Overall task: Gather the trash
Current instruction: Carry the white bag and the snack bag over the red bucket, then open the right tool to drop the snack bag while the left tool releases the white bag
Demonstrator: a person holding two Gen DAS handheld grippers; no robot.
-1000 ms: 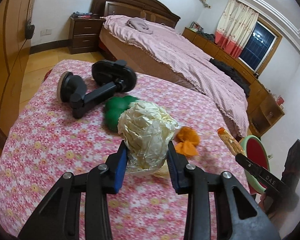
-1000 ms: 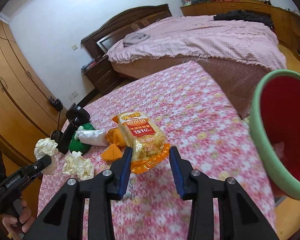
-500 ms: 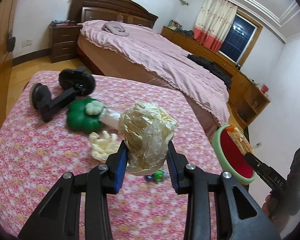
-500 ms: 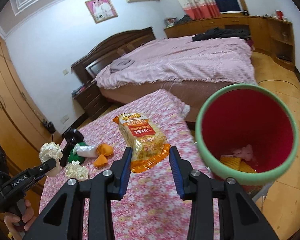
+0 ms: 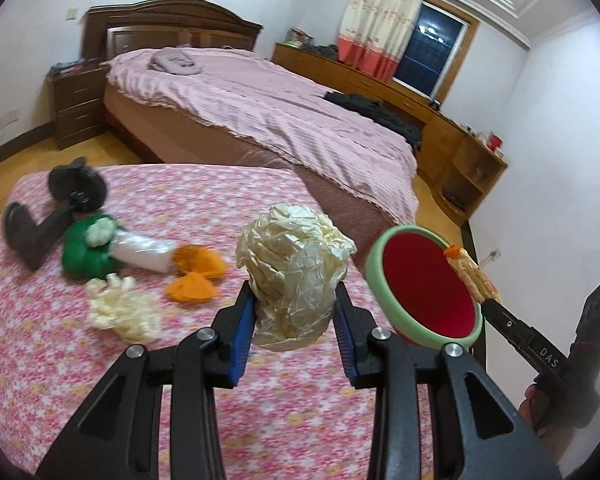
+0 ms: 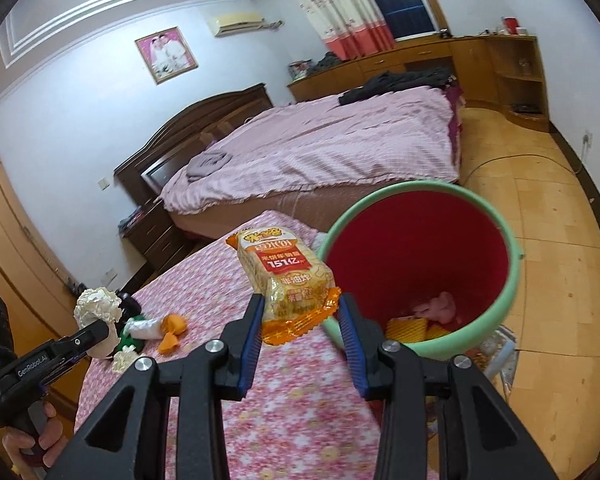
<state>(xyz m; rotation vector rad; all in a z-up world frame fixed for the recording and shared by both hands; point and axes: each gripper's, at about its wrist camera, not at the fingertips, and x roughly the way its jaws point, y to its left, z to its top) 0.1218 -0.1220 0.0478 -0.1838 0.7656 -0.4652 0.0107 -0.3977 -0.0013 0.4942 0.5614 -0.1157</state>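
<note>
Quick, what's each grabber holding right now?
Left gripper: closed on the crumpled paper ball.
Right gripper: closed on the snack packet.

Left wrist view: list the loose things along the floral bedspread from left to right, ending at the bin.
Black suction-cup mount → green toy → clear plastic wrapper → orange peels → crumpled paper ball in the left gripper → red bin.

Cream crumpled paper [image 5: 296, 276], orange-yellow snack packet [image 6: 290, 284], red bin with green rim [image 6: 500, 308], pink floral cloth [image 5: 60, 344]
</note>
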